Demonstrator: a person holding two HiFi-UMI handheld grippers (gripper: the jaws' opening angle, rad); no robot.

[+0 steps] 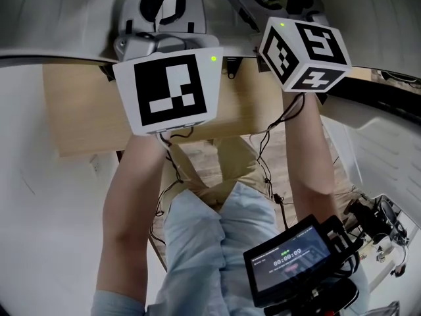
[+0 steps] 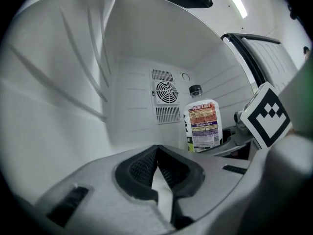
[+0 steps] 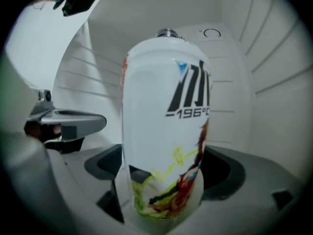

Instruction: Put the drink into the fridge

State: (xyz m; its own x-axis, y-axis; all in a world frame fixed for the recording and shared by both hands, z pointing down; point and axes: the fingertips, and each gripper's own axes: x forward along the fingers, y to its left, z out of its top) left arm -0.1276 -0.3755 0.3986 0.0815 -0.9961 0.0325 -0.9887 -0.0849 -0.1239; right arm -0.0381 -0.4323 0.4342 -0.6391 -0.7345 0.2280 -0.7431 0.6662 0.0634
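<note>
The drink is a white bottle (image 3: 166, 111) with a black cap and a printed label, standing upright on the fridge floor. It fills the right gripper view, between the jaws of my right gripper (image 3: 164, 168). The dark pads stand wide on either side and do not seem to press it. From the left gripper view the same bottle (image 2: 201, 121) stands near the back wall, with the right gripper's marker cube (image 2: 266, 114) beside it. My left gripper (image 2: 157, 153) is shut and empty, to the left of the bottle. In the head view only the marker cubes (image 1: 168, 91) (image 1: 306, 45) show; the jaws are hidden.
White fridge walls with shelf ribs (image 2: 73, 82) close in on the left, and more ribs (image 3: 274, 77) on the right. A fan vent (image 2: 166, 93) sits in the back wall. A wooden top (image 1: 85, 110) lies above the opening. A small monitor (image 1: 289, 265) hangs at the person's waist.
</note>
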